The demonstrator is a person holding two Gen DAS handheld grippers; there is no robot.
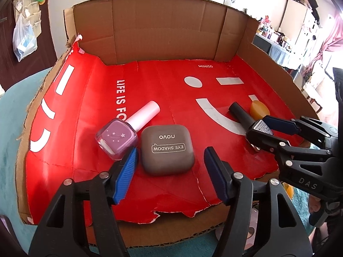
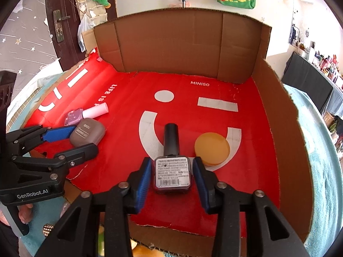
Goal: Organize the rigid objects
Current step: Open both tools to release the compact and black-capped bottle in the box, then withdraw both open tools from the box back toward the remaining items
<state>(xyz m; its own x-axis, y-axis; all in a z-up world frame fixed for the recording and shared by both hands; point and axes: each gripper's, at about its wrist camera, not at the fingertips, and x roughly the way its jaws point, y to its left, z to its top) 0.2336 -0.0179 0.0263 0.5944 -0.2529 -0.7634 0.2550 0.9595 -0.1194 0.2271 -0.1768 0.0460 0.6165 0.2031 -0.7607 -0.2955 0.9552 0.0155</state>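
While both pairs of jaws stand released, the right gripper [image 2: 170,174] straddles a dark, black-capped nail-polish bottle [image 2: 171,167], long axis pointing away; the left gripper [image 1: 169,165] frames a grey square eyeshadow case [image 1: 168,150]. Count on the red-lined cardboard tray [image 2: 285,150]: two bottles, one lilac [image 1: 118,141], one case, one amber disc [image 2: 211,148]

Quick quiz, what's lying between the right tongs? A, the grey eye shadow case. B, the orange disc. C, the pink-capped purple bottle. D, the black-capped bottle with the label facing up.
D: the black-capped bottle lies on the red sheet between the right tongs, label up, with a small gap at each pad; the orange disc sits just right of it.
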